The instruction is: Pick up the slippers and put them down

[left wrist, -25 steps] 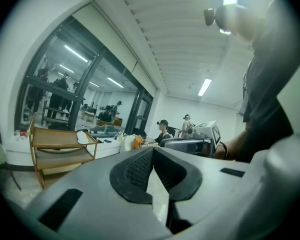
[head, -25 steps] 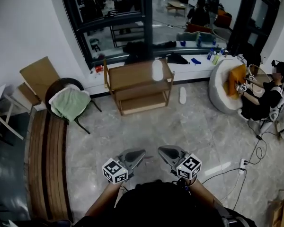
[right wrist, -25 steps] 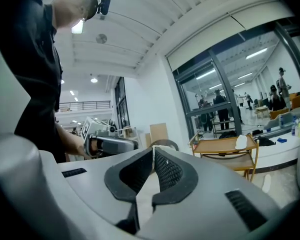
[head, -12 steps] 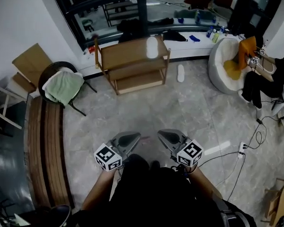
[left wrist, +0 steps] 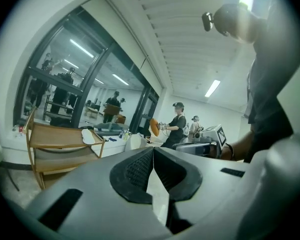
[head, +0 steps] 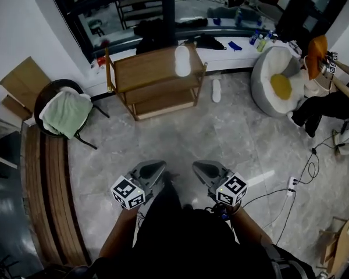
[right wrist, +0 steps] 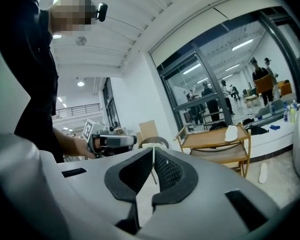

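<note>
Across open floor [head: 232, 138], slipper [head: 182, 61] at shelf [head: 142, 70] edge; left tongs [head: 157, 166], right tongs [head: 198, 167] closed, empty.

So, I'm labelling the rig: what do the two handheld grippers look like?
Both the left gripper and right gripper are grey, wedge-shaped shells with black ribbed pads; each carries a white cube of black square markers. The person wears a dark top.

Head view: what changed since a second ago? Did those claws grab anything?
Nothing was grabbed or released. The whole view shifted: the wooden shelf sits higher and further left in the picture. The person seated at right lifted an orange cushion. Unchanged: left gripper and right gripper shut and empty, one slipper on the shelf, the other slipper on the floor beside it.
</note>
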A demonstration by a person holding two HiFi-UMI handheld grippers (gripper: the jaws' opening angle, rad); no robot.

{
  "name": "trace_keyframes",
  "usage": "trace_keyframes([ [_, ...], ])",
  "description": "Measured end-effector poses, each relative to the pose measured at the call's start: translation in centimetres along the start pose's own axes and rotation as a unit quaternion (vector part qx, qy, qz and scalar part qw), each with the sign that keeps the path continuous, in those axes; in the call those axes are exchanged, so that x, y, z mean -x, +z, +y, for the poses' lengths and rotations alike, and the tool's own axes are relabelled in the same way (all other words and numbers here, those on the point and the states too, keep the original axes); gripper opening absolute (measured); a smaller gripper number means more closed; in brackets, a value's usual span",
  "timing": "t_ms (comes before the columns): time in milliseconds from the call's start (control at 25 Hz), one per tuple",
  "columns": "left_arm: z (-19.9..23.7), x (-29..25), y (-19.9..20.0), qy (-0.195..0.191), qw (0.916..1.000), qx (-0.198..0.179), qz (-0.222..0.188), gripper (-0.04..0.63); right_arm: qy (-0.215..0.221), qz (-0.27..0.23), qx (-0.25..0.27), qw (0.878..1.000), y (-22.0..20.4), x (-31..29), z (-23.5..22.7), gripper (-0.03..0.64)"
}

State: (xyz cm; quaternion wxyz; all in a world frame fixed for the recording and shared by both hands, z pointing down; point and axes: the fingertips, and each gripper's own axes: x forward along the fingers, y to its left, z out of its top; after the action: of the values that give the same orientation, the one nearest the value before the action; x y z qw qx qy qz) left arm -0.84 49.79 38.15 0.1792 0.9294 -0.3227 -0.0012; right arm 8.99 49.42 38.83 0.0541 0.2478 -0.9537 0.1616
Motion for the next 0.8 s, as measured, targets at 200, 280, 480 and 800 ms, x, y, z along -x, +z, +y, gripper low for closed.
trace_keyframes([
  [200, 6.1, -1.8, 4.3, -0.027, 0.9992, -0.004, -0.031, 0.011, -0.025, 0.003, 0.000, 1.000, 3.2, -5.3, -4.5, 0.025],
  [280, 8.5, -1.9, 5.5, -0.031, 0.9990, -0.007, -0.030, 0.011, -0.037, 0.001, 0.003, 0.999, 4.7, -7.1, -5.9, 0.025],
  [480, 13.9, -3.1, 6.8, -0.054, 0.9984, -0.009, -0.015, 0.011, -0.059, -0.019, 0.017, 0.998, 8.1, -11.0, -8.6, 0.025],
  [800, 18.0, -7.0, 8.0, -0.069, 0.9974, 0.003, -0.023, 0.011, -0.065, -0.029, 0.024, 0.997, 10.3, -14.1, -13.1, 0.025],
])
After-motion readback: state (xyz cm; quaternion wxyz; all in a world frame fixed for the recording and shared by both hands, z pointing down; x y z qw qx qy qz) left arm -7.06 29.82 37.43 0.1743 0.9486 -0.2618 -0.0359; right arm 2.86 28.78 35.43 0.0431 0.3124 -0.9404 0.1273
